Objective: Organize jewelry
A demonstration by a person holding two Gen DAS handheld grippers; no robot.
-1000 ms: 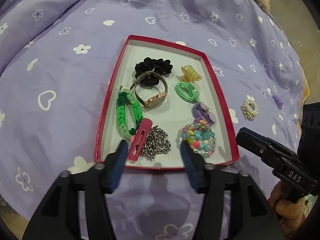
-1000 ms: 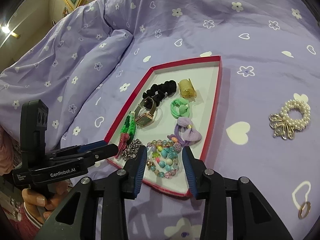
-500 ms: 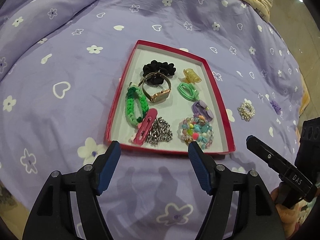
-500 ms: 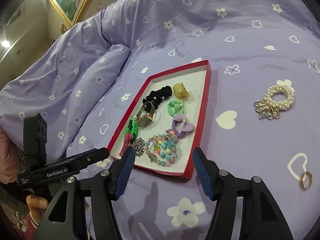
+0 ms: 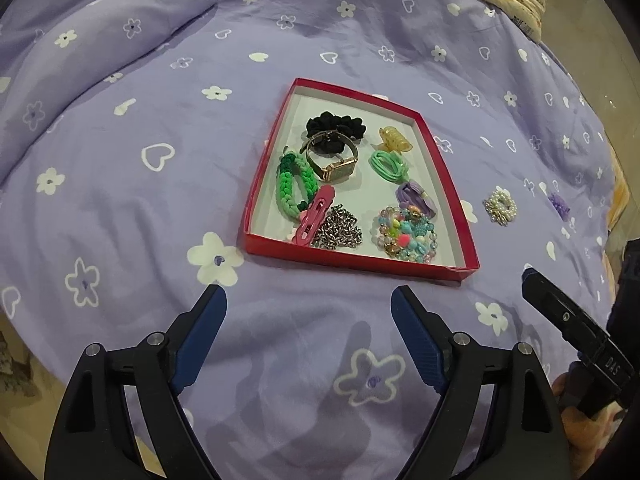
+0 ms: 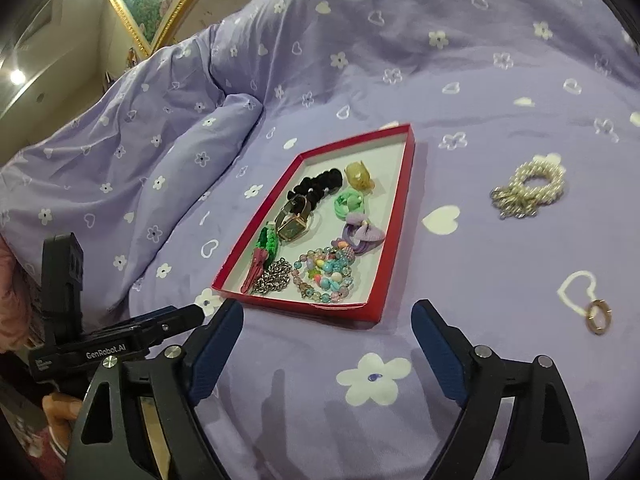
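Most pieces are already gathered in the shallow red cardboard tray (image 5: 362,259) on the lilac flowered bed (image 5: 120,208), while a pearl bracelet (image 6: 530,193) and gold ring (image 6: 598,316) are left outside, both tools (image 5: 308,336) (image 6: 326,344) being opened, empty.

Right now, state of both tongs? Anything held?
Left tongs: opening, nothing between them, over bare bedspread short of the red tray.
Right tongs: opening, nothing between them, also short of the tray.
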